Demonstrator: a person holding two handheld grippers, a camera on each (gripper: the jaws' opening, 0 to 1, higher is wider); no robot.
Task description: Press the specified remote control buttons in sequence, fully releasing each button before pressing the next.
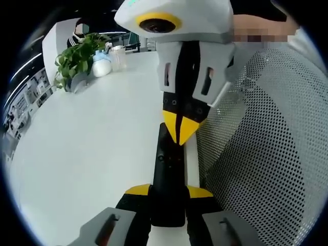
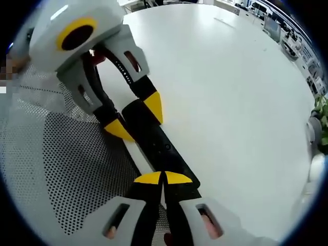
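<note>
A long black remote control lies lengthwise between the yellow-tipped jaws of my left gripper, which is shut on its near end just above the white table. My right gripper comes down from above with its jaws shut, the joined yellow tips touching the remote's upper face. In the right gripper view, the right gripper rests tip-first on the remote control, and the left gripper clasps its far end from both sides. The button under the tips is hidden.
A white perforated mesh surface sits close beside the remote, also seen as the mesh on the left. A potted plant and small containers stand at the table's far end. The white tabletop spreads wide.
</note>
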